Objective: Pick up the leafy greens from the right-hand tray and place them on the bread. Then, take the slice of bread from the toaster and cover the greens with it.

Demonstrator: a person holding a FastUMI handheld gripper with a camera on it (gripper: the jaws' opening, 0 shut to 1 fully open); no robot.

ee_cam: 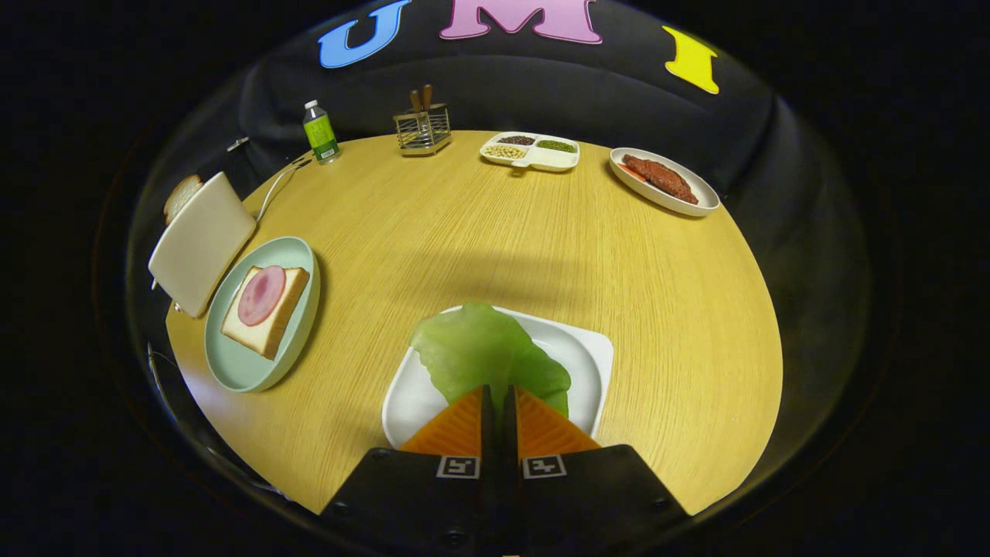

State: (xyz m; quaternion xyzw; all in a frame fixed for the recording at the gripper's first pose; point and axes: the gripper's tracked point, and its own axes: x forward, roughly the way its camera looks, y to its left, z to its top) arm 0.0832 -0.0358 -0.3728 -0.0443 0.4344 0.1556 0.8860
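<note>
A pale green lettuce leaf (483, 352) sticks up just ahead of my fingertips, over the white square tray (588, 363). My gripper (499, 391) is shut on the leaf's near edge, fingers nearly touching. To the left, a mint green plate (240, 363) holds a slice of bread (267, 325) topped with a round pink ham slice (261, 295). Beyond that plate stands a cream toaster (201, 241) with a slice of bread (181, 196) poking out of its top.
On the round wooden table (464, 232), at the far side, stand a green bottle (319, 132), a wire utensil holder (422, 128), a divided white dish of beans (530, 150) and an oval plate with meat (663, 180). A cable runs from the toaster.
</note>
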